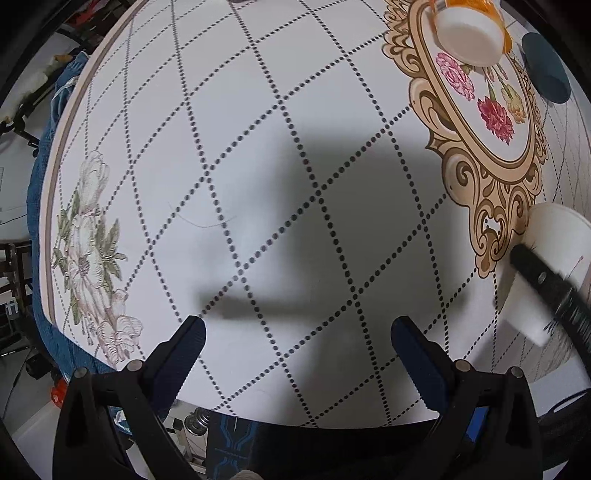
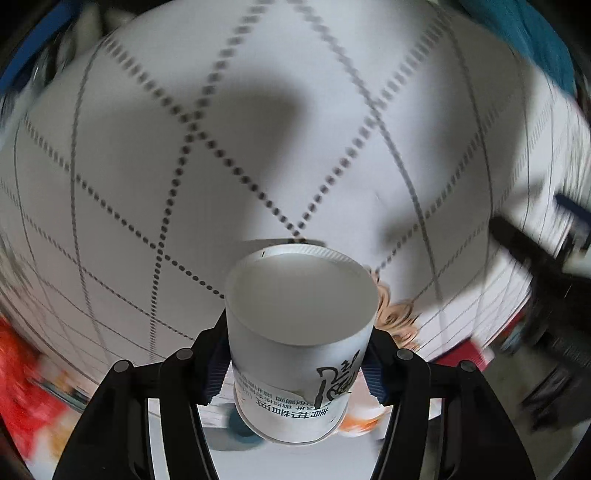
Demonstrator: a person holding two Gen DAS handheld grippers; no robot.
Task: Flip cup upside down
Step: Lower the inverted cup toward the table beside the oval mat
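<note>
White tabletop (image 1: 258,184) with dotted diamond lines lay beneath everything: low in the right wrist frame the right gripper (image 2: 295,354) clamped the paper cup (image 2: 299,332) between its fingers, while the left gripper (image 1: 299,354) hung wide apart, and an orange-lidded container (image 1: 469,33) sat upper right.

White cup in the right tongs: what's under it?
Under the white cup, held clear of the tablecloth by the right tongs, there's blurred orange and teal; what those are, and the cup's inside, can't be seen.

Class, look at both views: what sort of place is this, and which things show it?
Probably a home dining table: a round tablecloth printed with flowers, a paper cup held in the right tongs, and an orange-labelled tub.
</note>
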